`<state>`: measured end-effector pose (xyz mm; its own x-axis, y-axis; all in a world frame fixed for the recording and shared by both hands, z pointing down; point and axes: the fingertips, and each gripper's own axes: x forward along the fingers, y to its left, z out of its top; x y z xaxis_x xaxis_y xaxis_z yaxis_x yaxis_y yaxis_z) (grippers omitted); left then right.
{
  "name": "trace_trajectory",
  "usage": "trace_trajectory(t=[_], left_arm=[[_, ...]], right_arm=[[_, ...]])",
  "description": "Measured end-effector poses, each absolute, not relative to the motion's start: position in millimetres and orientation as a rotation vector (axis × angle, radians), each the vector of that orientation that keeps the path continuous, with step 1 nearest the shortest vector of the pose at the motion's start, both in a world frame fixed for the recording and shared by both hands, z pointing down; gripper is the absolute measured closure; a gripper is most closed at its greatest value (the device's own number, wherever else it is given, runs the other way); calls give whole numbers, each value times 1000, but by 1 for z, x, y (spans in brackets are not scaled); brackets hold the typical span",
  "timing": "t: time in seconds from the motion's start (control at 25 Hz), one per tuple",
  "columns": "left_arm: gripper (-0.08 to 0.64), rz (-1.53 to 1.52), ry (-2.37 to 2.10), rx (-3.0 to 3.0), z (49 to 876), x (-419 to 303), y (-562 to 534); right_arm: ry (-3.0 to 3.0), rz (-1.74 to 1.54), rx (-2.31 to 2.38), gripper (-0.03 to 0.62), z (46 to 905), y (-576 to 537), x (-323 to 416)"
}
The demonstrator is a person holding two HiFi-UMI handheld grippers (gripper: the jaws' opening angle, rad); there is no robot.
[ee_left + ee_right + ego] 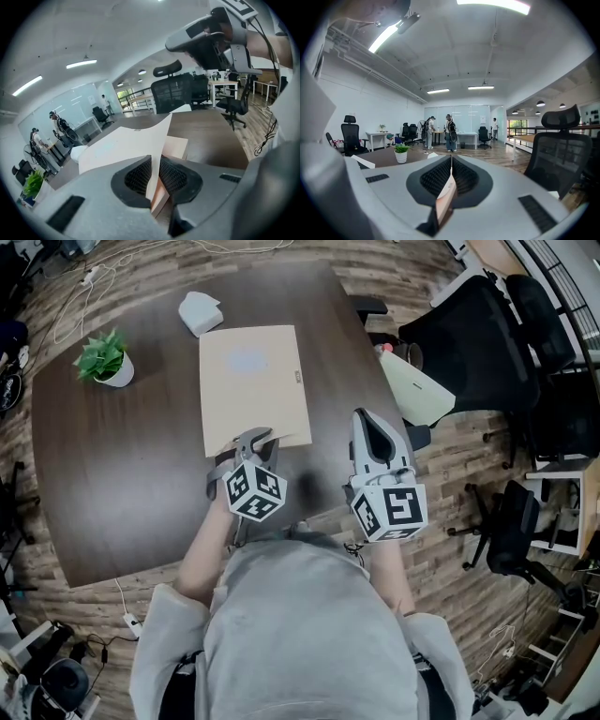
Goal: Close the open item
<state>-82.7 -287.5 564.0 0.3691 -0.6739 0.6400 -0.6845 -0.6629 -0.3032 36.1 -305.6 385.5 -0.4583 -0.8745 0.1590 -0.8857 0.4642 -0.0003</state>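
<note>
The left gripper [255, 440] pinches the near edge of the folder [248, 381] on the tabletop [122, 474], holding its cover raised for swinging shut, while the right gripper [367, 423] hovers beside, jaws pressed together.

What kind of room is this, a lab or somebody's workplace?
Most likely an open-plan office. Black swivel chairs stand beside a dark table, white desks stand further back, and strip lights hang from the ceiling.
</note>
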Motion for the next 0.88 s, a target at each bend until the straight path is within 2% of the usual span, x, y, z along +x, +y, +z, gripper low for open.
trace_trajectory(t=[0.64, 0.88], left_arm=[[514, 1795, -956, 2561, 590, -70, -284], [464, 1514, -911, 2614, 585, -72, -282]], right_arm=[[-2596, 116, 1525, 578, 383, -306, 35], [-2602, 106, 1522, 578, 380, -304, 31]])
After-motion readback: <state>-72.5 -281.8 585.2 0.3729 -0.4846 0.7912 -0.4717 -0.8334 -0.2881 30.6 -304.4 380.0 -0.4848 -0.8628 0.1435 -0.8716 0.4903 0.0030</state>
